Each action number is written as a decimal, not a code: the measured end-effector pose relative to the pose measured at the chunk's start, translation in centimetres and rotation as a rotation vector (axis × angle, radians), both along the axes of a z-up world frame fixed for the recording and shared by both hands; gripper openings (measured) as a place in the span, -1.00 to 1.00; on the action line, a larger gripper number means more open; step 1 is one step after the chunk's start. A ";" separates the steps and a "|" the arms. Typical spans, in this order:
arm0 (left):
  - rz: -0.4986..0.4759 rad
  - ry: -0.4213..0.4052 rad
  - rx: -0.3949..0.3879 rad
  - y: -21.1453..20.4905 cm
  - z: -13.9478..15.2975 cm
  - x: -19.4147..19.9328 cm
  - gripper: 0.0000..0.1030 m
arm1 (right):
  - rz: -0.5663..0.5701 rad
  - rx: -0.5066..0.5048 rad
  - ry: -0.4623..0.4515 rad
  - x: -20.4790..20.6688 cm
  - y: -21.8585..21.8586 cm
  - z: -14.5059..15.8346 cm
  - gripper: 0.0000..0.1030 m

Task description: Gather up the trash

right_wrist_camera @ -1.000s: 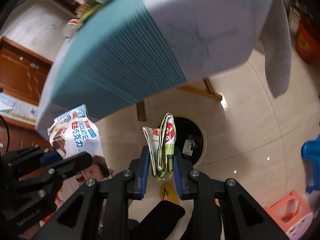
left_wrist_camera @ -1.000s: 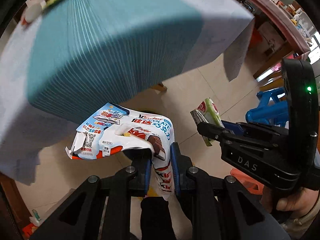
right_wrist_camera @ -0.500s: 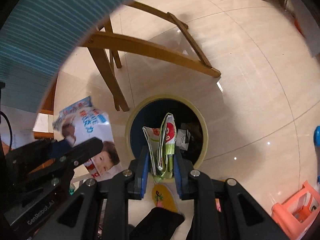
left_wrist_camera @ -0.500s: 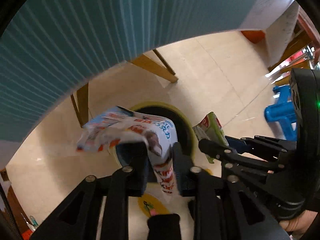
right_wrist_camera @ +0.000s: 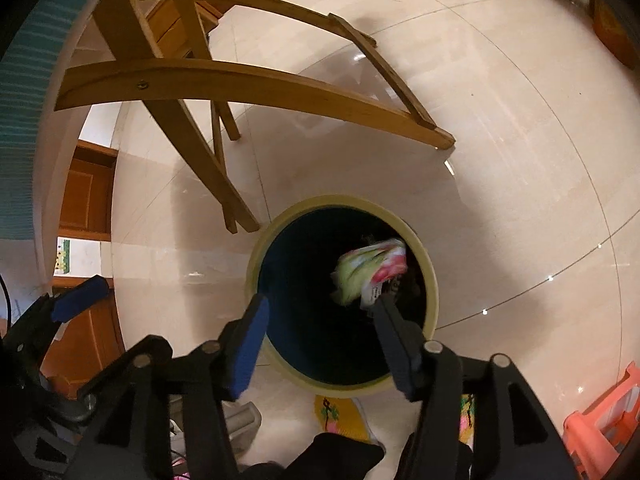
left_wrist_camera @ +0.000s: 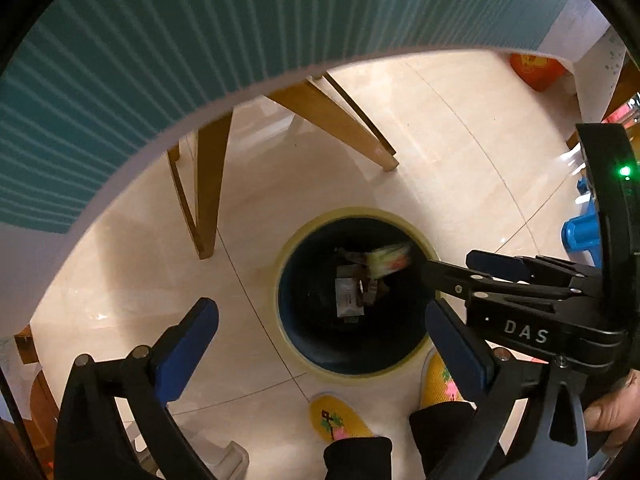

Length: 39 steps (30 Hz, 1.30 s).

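Observation:
A round bin [left_wrist_camera: 286,257] with a pale yellow rim and dark inside stands on the tiled floor, right below both grippers. My left gripper [left_wrist_camera: 320,316] has its jaws opening wide, with nothing between them. My right gripper [right_wrist_camera: 320,312] is opening too; the green and pink wrapper [right_wrist_camera: 366,268] is blurred just past its right fingertip, loose over the bin [right_wrist_camera: 344,201]. From the left wrist, that wrapper [left_wrist_camera: 389,261] shows inside the rim, above a small white packet [left_wrist_camera: 349,297] and dark scraps. The white and blue chocolate wrapper is in neither view.
Wooden table legs [right_wrist_camera: 208,168] and the hanging teal striped cloth [left_wrist_camera: 168,56] stand close behind the bin. Yellow slippers [left_wrist_camera: 334,420] lie in front of it. A blue stool [left_wrist_camera: 580,236] and a coral stool [right_wrist_camera: 600,424] are to the right. A hand [left_wrist_camera: 612,412] holds the right gripper.
Both grippers sank from beside the tablecloth to just above the bin. Both sets of jaws opened: the chocolate wrapper left the left gripper and the green wrapper is dropping from the right.

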<state>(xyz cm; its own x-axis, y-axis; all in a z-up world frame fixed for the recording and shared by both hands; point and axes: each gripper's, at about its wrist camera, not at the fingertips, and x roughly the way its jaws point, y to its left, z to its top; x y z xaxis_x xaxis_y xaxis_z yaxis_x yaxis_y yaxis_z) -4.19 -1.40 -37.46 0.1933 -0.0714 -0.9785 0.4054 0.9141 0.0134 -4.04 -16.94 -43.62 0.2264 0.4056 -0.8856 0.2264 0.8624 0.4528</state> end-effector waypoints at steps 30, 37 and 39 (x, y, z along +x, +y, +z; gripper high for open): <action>-0.002 -0.146 -0.115 0.6 26.6 -4.7 0.98 | 0.081 -0.008 -0.108 -4.8 -1.3 23.5 0.08; 0.012 -0.339 -0.136 0.5 37.6 -4.8 0.98 | 0.122 -0.018 -0.237 -5.5 -2.1 33.1 0.08; 0.023 -0.397 -0.137 0.6 40.3 -4.8 0.98 | 0.140 -0.032 -0.299 -5.4 -2.5 36.4 0.08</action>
<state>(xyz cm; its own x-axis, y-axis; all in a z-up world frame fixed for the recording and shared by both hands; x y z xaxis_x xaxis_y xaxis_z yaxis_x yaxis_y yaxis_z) -9.03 -0.85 2.81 0.5566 -0.1870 -0.8094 0.3727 0.9270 0.0421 -9.45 -19.42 -7.24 0.4222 0.4239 -0.8013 -0.0345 0.8908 0.4531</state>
